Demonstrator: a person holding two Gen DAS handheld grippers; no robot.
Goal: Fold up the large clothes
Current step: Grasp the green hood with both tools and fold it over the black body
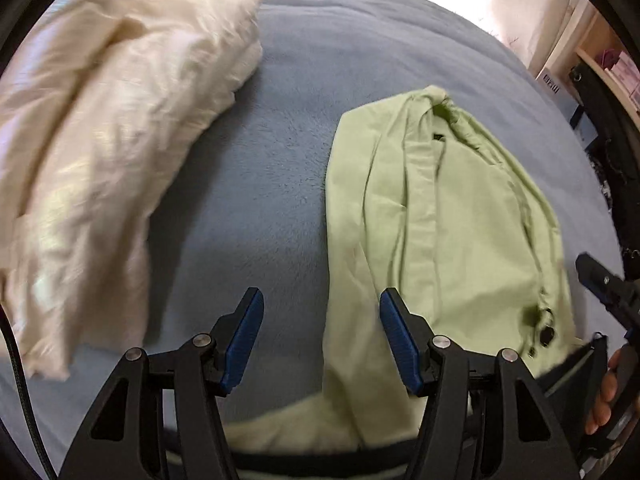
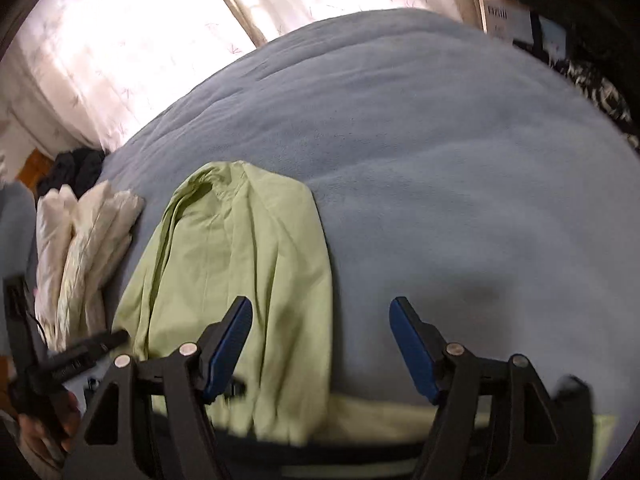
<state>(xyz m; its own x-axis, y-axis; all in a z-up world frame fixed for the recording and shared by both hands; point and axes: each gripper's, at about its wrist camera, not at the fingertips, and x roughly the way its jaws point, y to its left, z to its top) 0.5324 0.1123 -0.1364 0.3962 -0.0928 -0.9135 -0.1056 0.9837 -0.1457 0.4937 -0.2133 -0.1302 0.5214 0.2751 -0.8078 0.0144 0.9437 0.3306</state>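
- Left gripper [image 1: 322,336]: fingers released and empty, the near hem of the green shirt [image 1: 444,216] under its right finger.
- Right gripper [image 2: 321,344]: fingers spread, empty; shirt lies on the bed [image 2: 440,160] beneath its left finger, likely laid flat for folding.

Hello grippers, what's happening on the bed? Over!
Left gripper and right gripper open, holding nothing. Green shirt partly folded on blue blanket. White clothes lie beside, not blocking.

We see a pale green shirt [image 1: 460,216] with dark buttons on a soft grey-blue blanket [image 1: 280,140]. At ten o'clock from it lies a cream white pillow [image 1: 112,152]. Our tools are black with blue pads [image 1: 244,336]. The curtain [image 2: 120,40] is pinkish white with a faint leaf pattern.
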